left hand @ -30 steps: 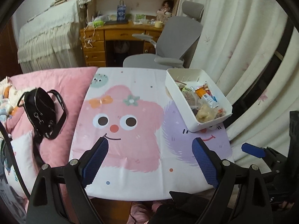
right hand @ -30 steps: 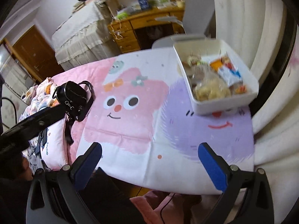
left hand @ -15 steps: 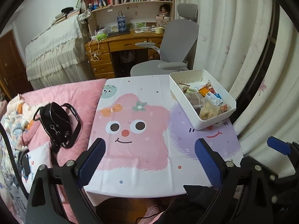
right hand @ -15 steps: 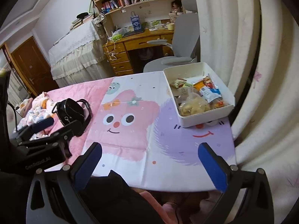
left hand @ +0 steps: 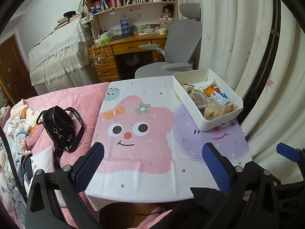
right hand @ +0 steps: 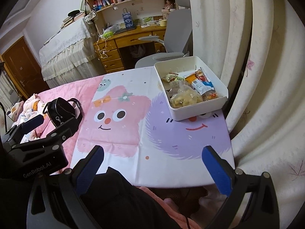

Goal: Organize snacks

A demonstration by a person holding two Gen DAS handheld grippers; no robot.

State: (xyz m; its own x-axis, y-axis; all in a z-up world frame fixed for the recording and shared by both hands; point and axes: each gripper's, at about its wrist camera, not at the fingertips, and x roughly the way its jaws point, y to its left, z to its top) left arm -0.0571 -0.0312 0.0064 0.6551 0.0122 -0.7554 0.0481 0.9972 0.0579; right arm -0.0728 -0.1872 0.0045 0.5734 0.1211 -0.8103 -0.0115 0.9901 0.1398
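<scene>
A white plastic bin (left hand: 221, 125) stands at the far right of the table on a cartoon cloth (left hand: 144, 133); it also shows in the right wrist view (right hand: 198, 110). It holds several snack packets (left hand: 211, 100), among them a clear bag of pale snacks (right hand: 184, 97). My left gripper (left hand: 152, 162) is open and empty, held back above the table's near edge. My right gripper (right hand: 152, 164) is open and empty too, near the front edge. Both are well short of the bin.
A black handbag (left hand: 59, 126) lies on the pink bedding (left hand: 76, 99) left of the table. A grey office chair (left hand: 171, 53) and a wooden desk (left hand: 122, 47) stand behind. White curtains (left hand: 238, 38) hang close on the right.
Both grippers have pulled back and up from the table, so the bin and cloth look smaller and more of the room shows. Both stay open and empty.
</scene>
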